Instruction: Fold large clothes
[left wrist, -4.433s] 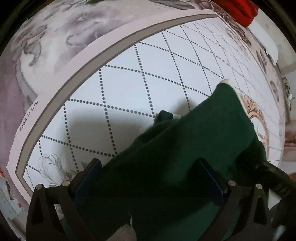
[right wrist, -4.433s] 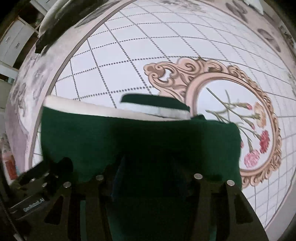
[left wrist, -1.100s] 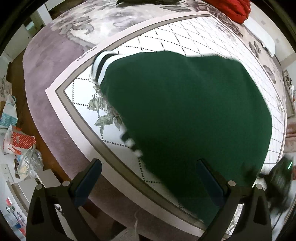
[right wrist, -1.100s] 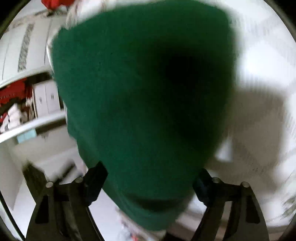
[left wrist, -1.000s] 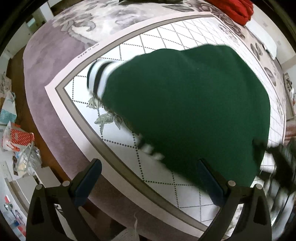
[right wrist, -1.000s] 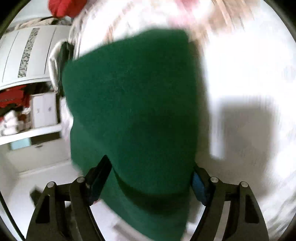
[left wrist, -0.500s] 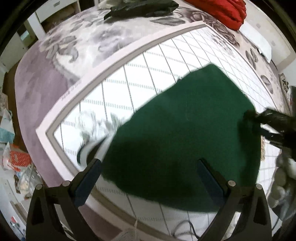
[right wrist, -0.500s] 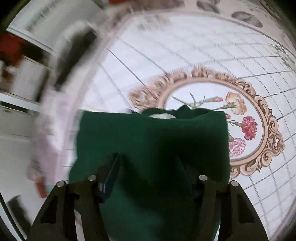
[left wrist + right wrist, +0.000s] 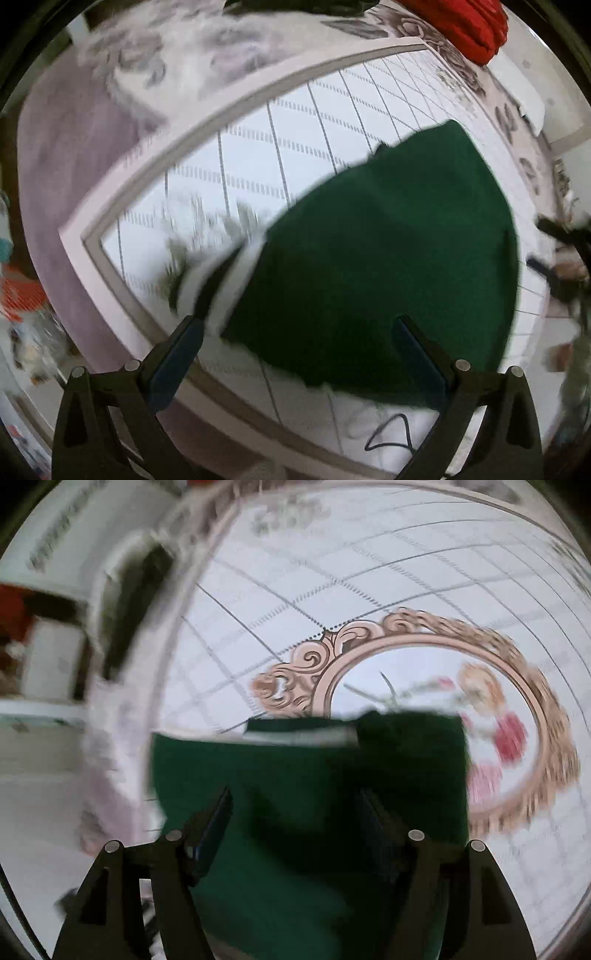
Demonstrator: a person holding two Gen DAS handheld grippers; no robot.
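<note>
A dark green garment (image 9: 388, 266) with a black-and-white striped cuff (image 9: 221, 273) lies spread on the patterned rug (image 9: 258, 147). My left gripper (image 9: 295, 332) is open above the garment's near edge and holds nothing. In the right wrist view the green garment (image 9: 314, 775) shows a white band (image 9: 299, 736) along its far edge, next to the rug's floral medallion (image 9: 443, 672). My right gripper (image 9: 295, 805) is wide open with the cloth lying between and below its fingers; no grip shows. Both views are blurred by motion.
A red cloth pile (image 9: 465, 26) and a dark garment (image 9: 295, 5) lie at the rug's far edge. A black cable (image 9: 391, 432) lies on the rug near the left gripper. Clutter (image 9: 22, 295) sits off the rug at left. Shelving (image 9: 48, 646) stands at the right view's left.
The green garment was held up and swung about one second ago; now it lies lower, spread on the rug. Both cameras have tilted down toward the rug.
</note>
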